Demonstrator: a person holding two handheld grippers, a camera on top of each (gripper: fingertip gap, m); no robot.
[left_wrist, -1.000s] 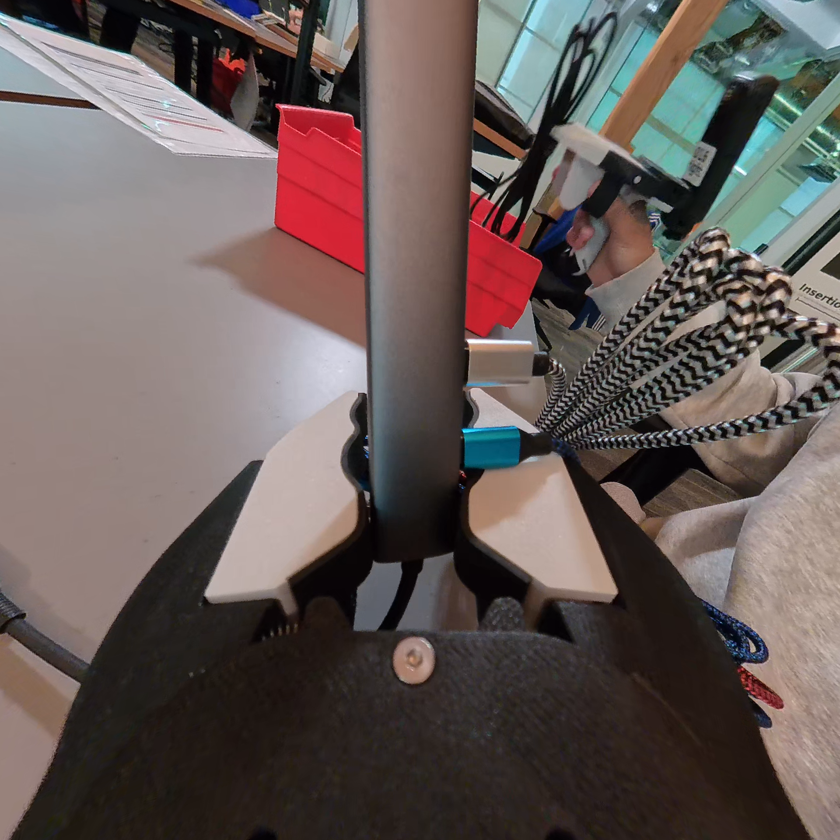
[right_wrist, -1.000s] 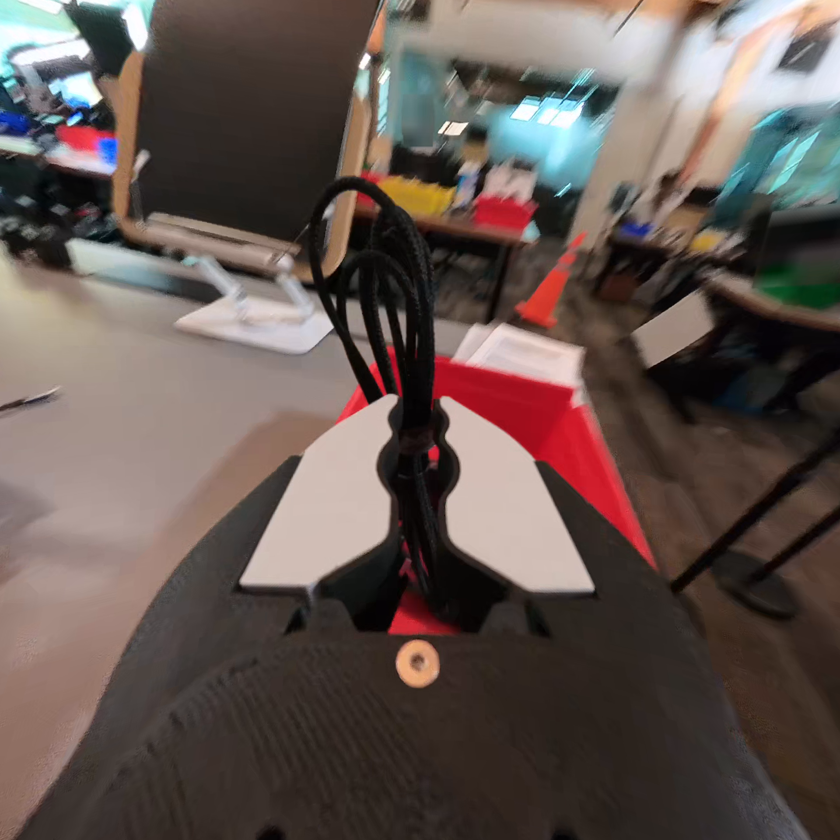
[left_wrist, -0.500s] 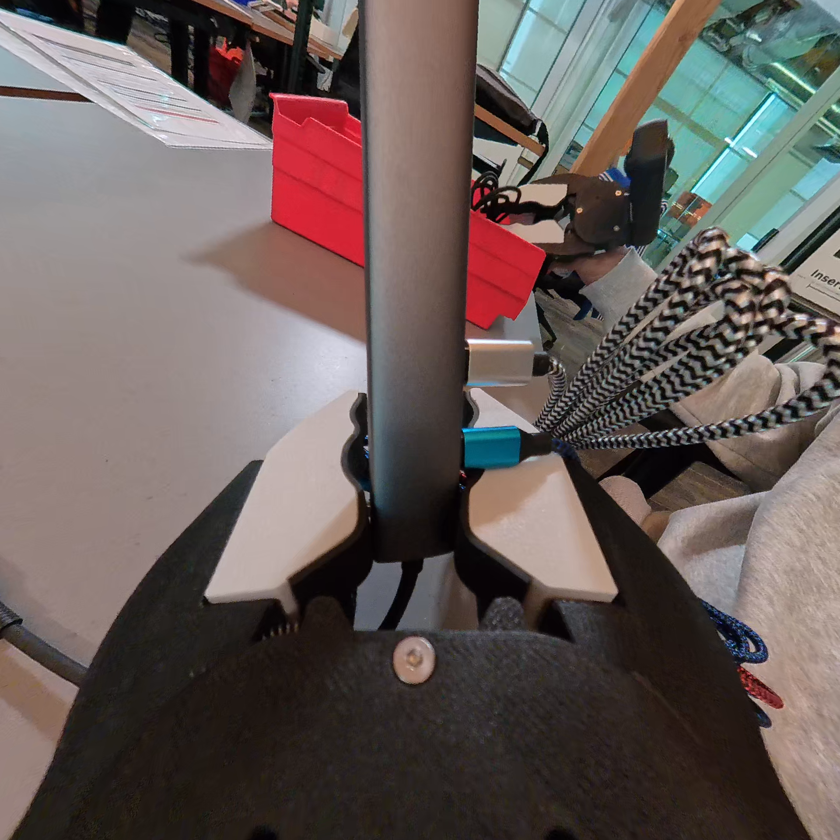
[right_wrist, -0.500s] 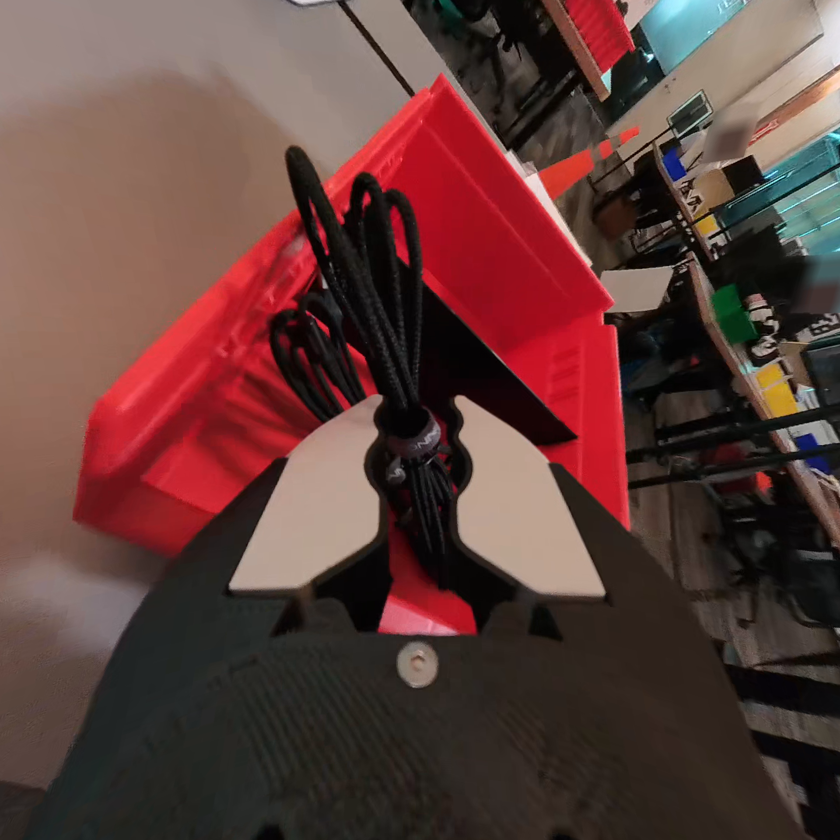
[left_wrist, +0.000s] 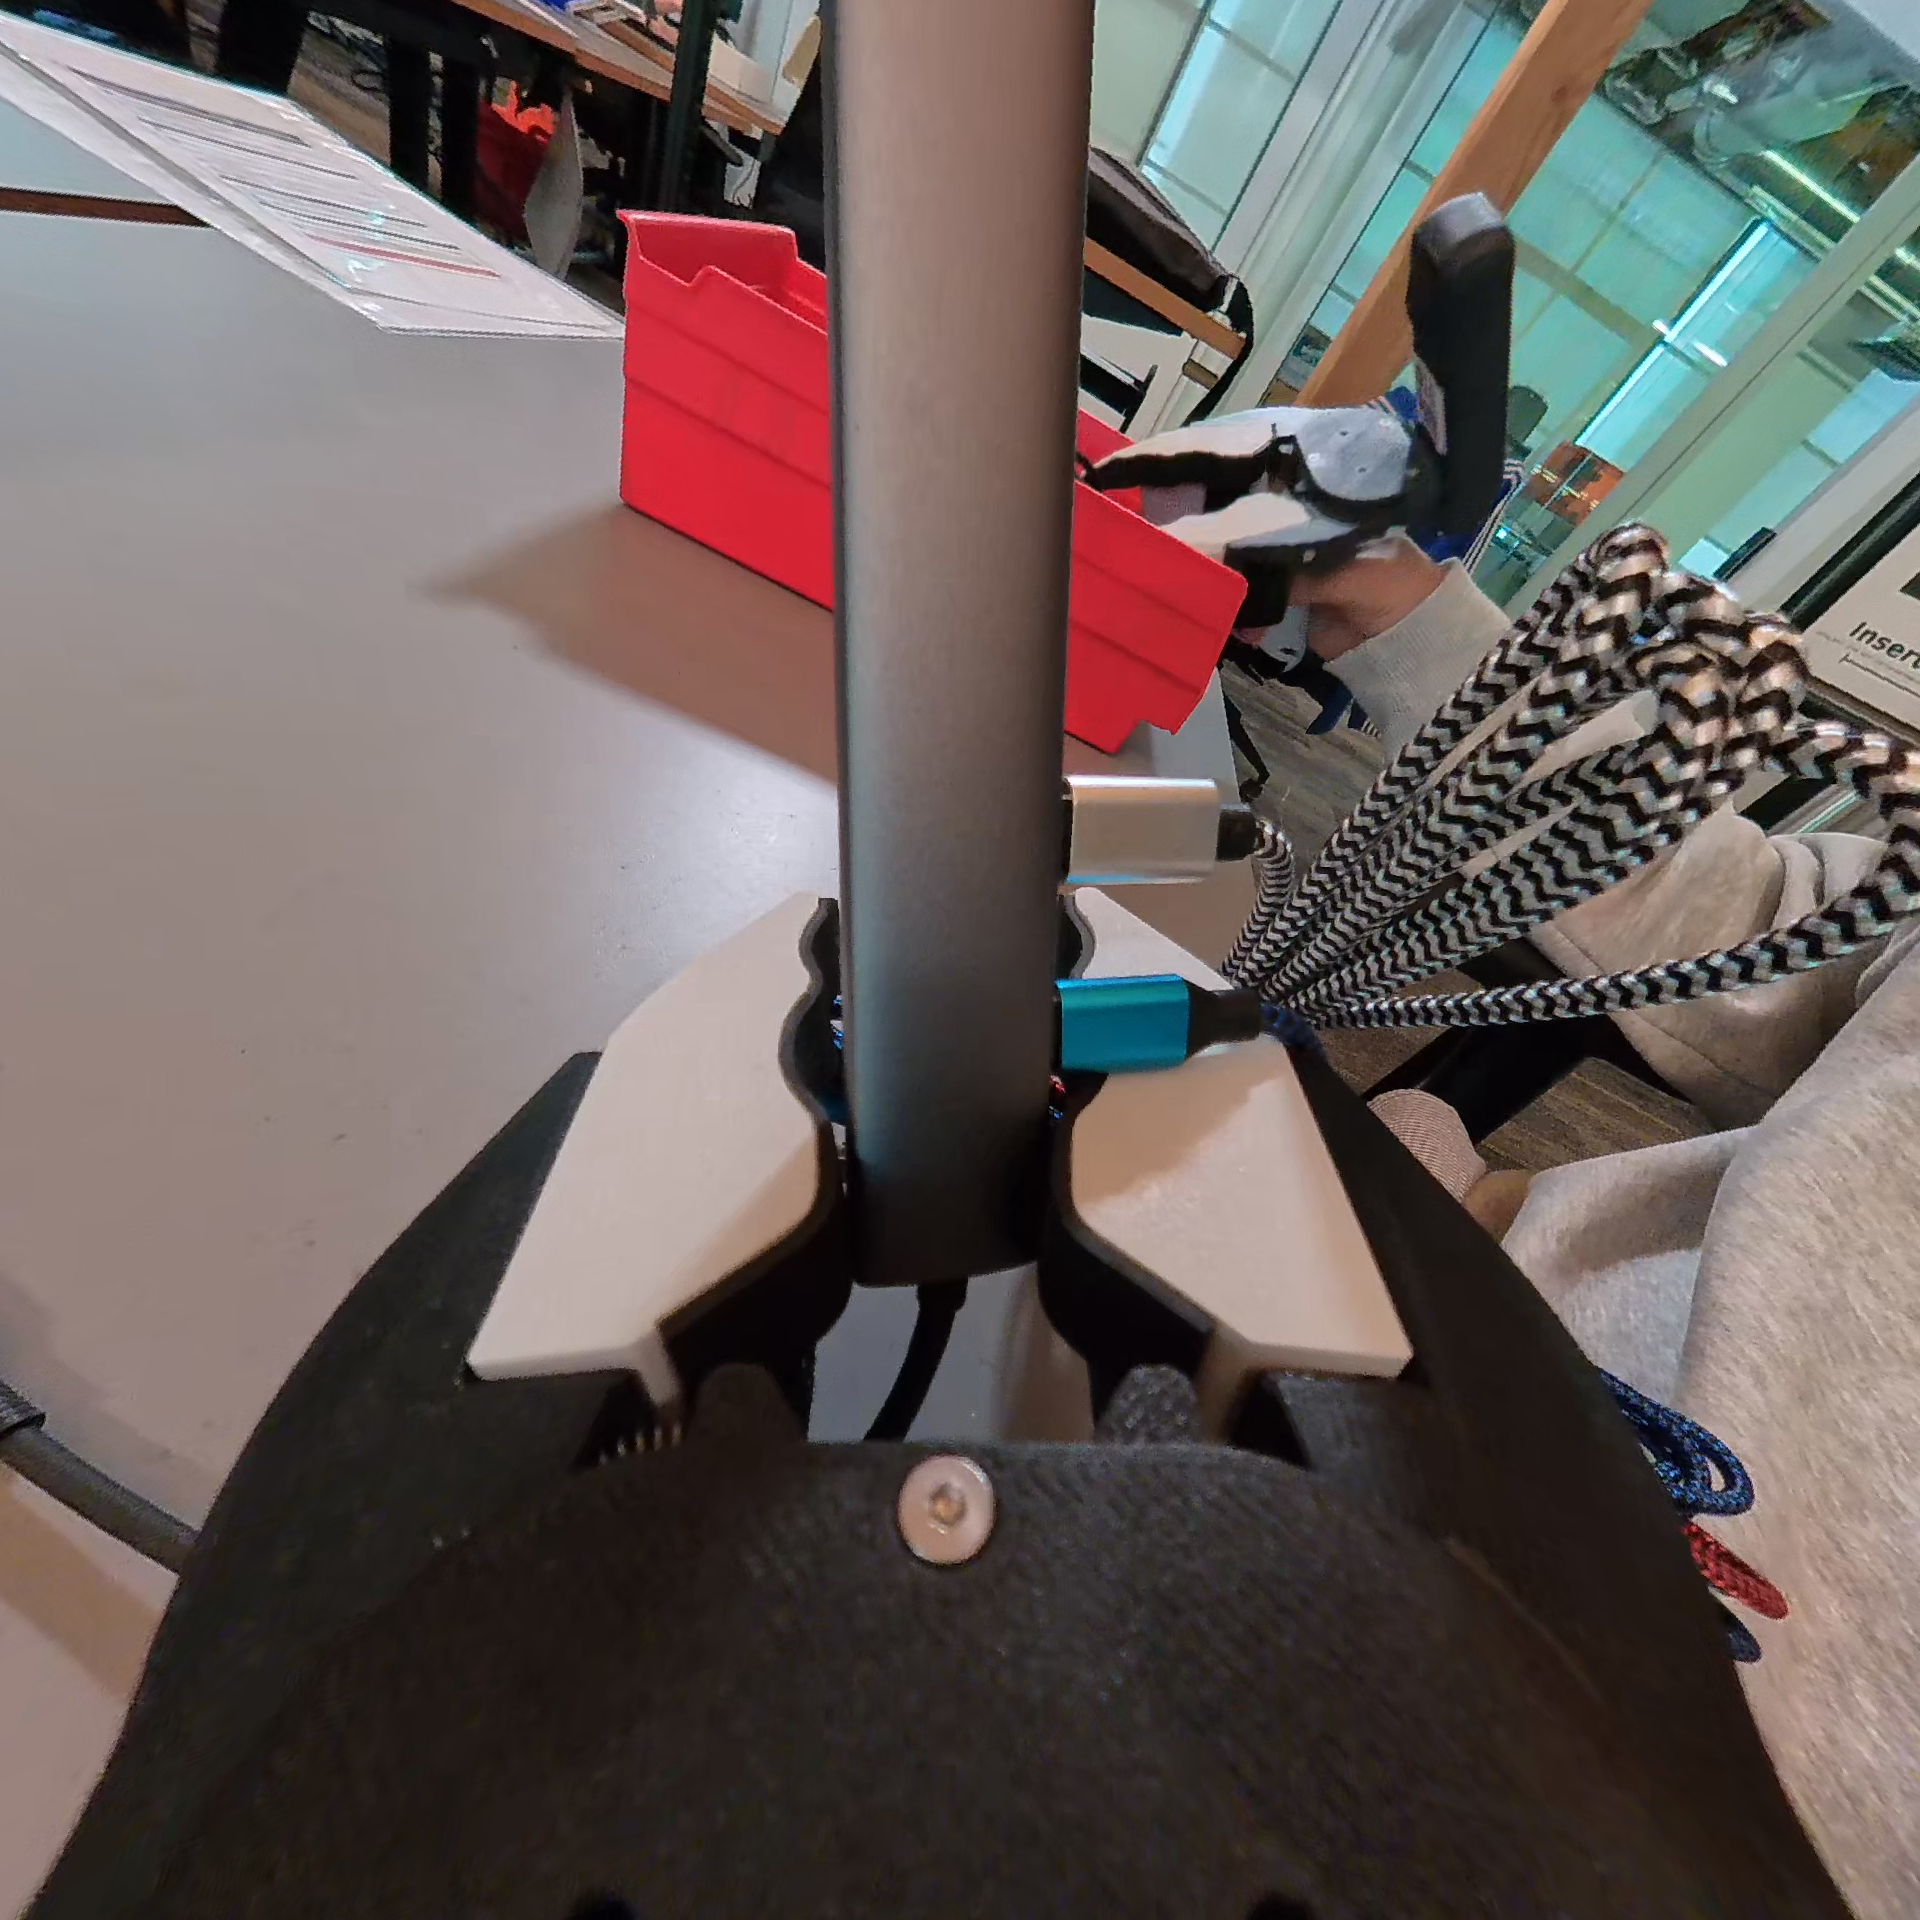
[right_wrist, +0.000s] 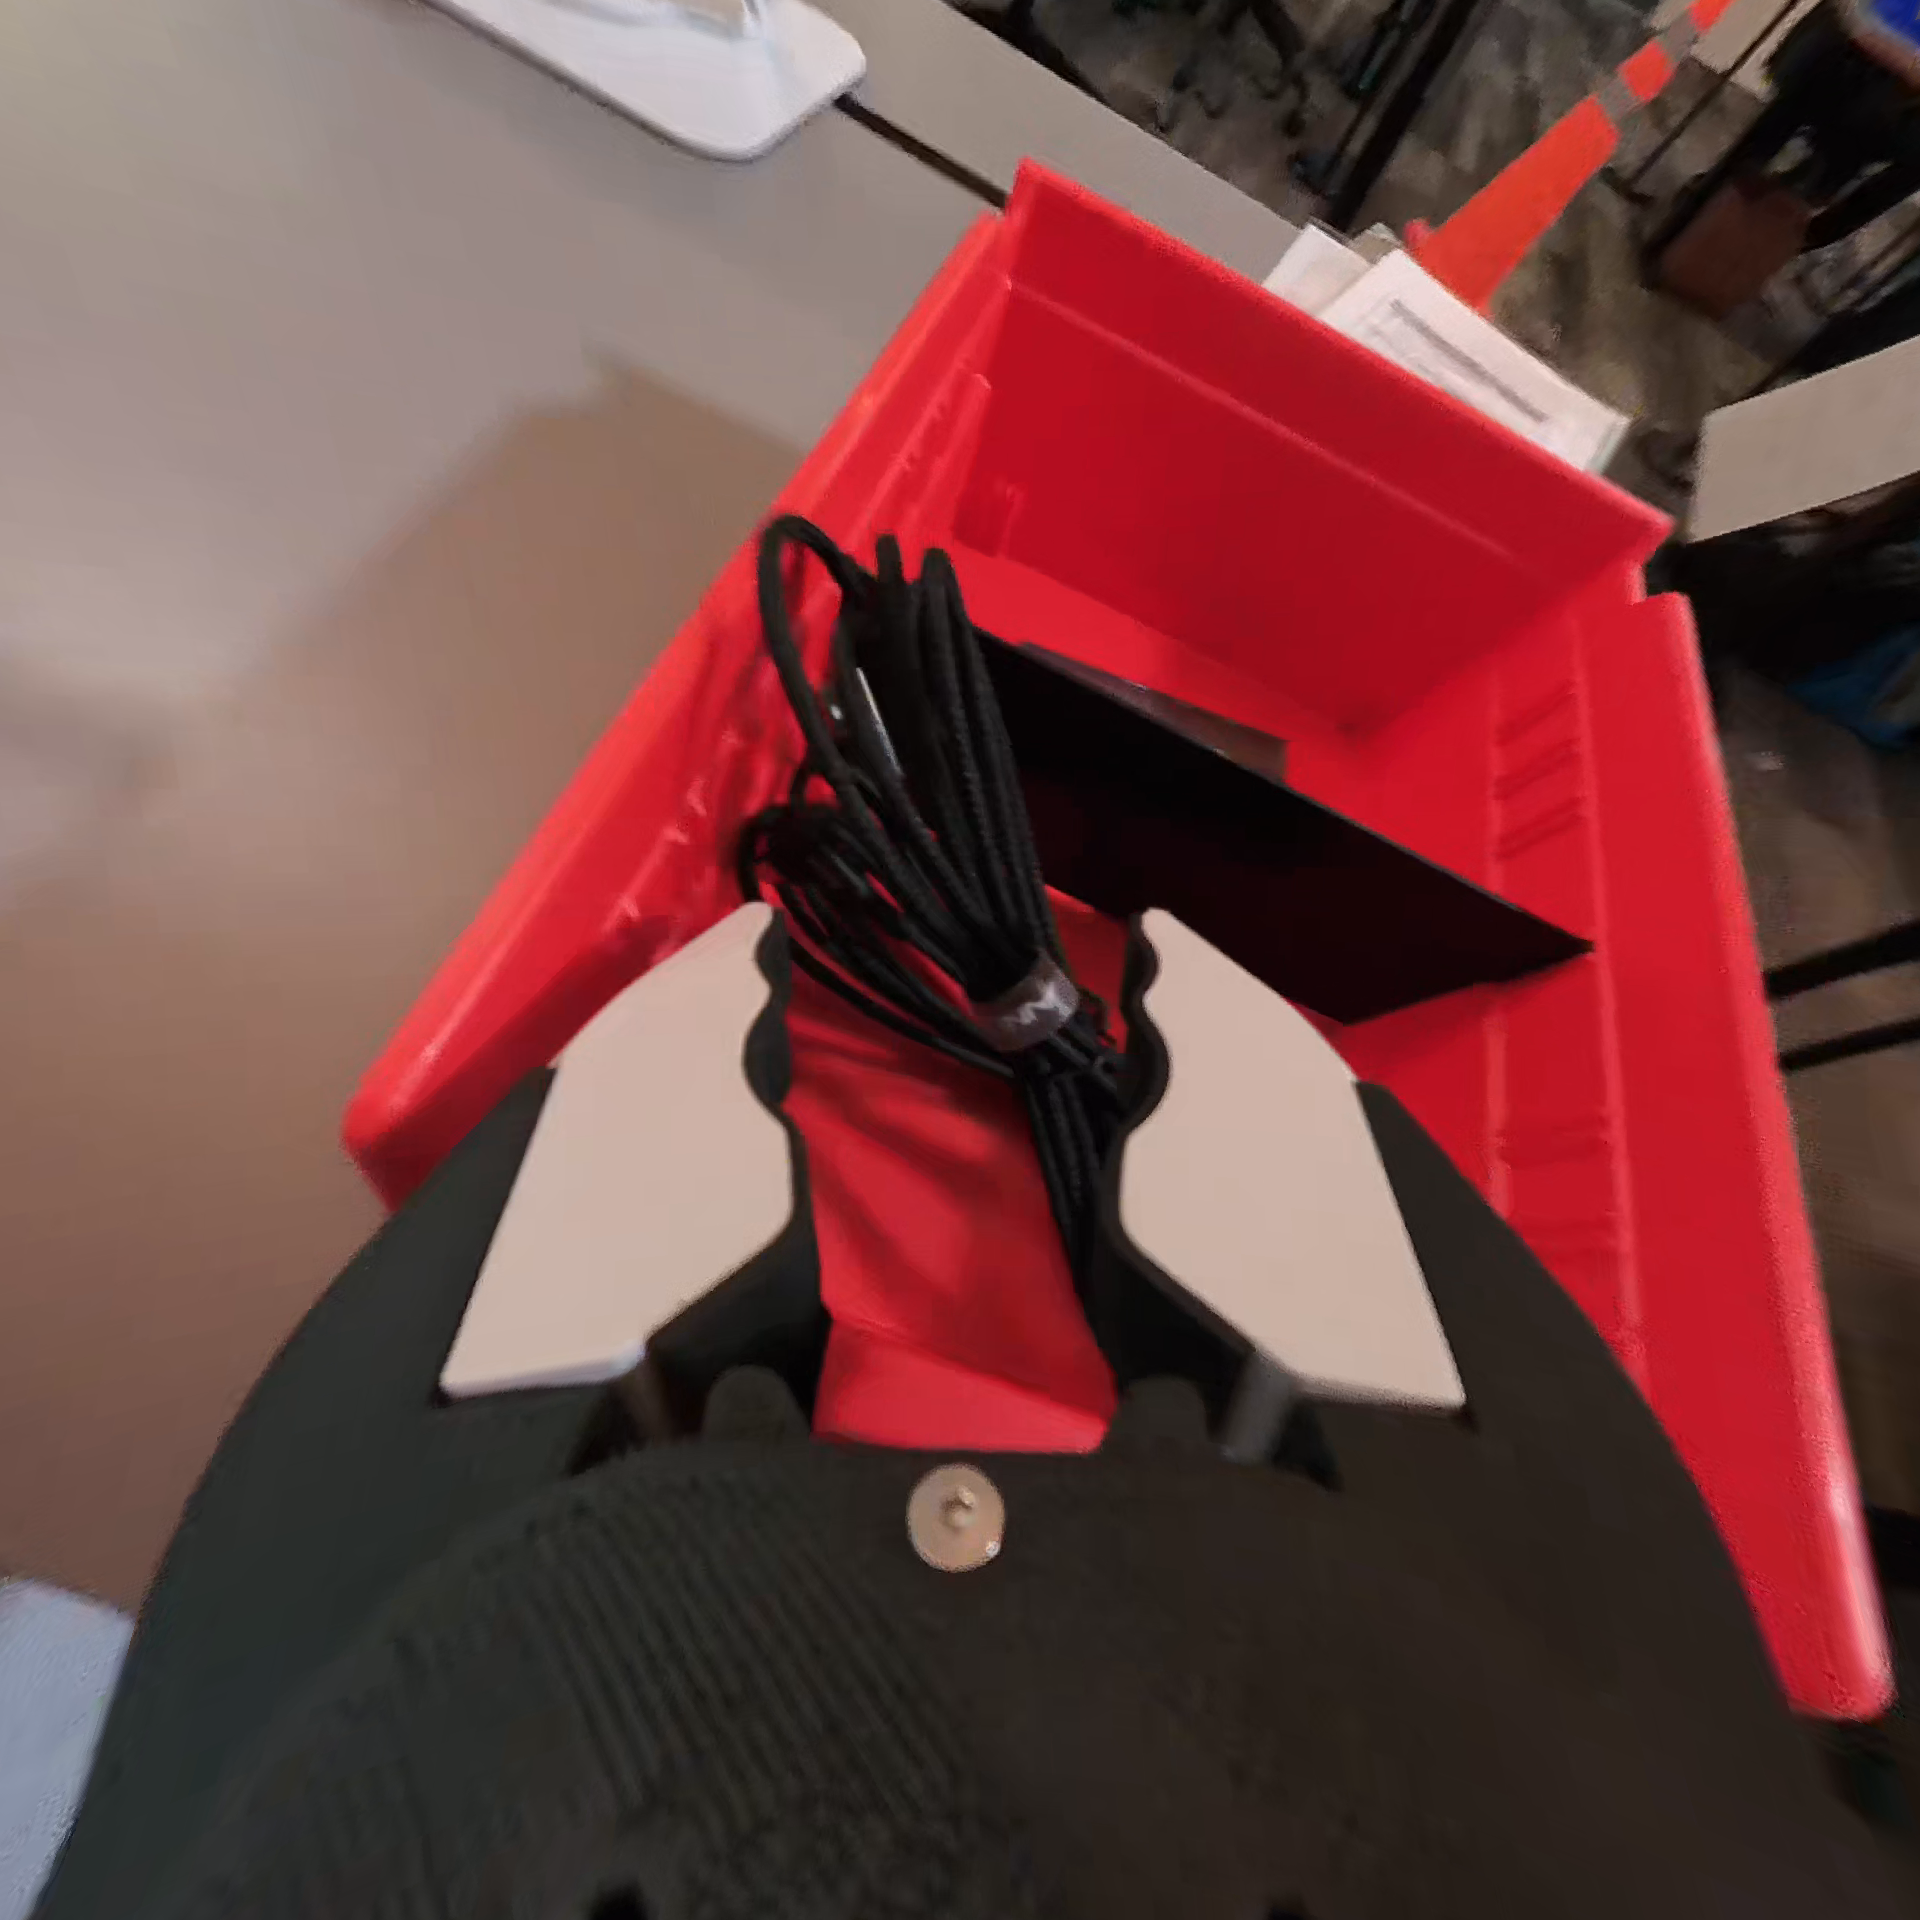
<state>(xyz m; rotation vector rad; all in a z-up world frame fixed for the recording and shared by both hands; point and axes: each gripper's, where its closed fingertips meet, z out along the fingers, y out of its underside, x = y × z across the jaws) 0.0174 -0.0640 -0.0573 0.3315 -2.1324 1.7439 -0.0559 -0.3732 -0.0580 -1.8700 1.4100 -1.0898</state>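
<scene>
The left gripper (left_wrist: 940, 1039) clamps a flat grey metal hub (left_wrist: 956, 623); the right gripper (right_wrist: 951, 956), jaws spread, straddles a bundled black braided cable (right_wrist: 935, 831) over the red plastic bin (right_wrist: 1299, 499).

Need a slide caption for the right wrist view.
Open right gripper over red bin, bundled black cable between its fingers.

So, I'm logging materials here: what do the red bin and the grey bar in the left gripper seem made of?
Red bin: looks like moulded plastic, smooth and slightly glossy, with ribbed walls. Grey bar: probably brushed metal with a matte sheen, though coated plastic can't be ruled out; the left gripper clamps it.
</scene>
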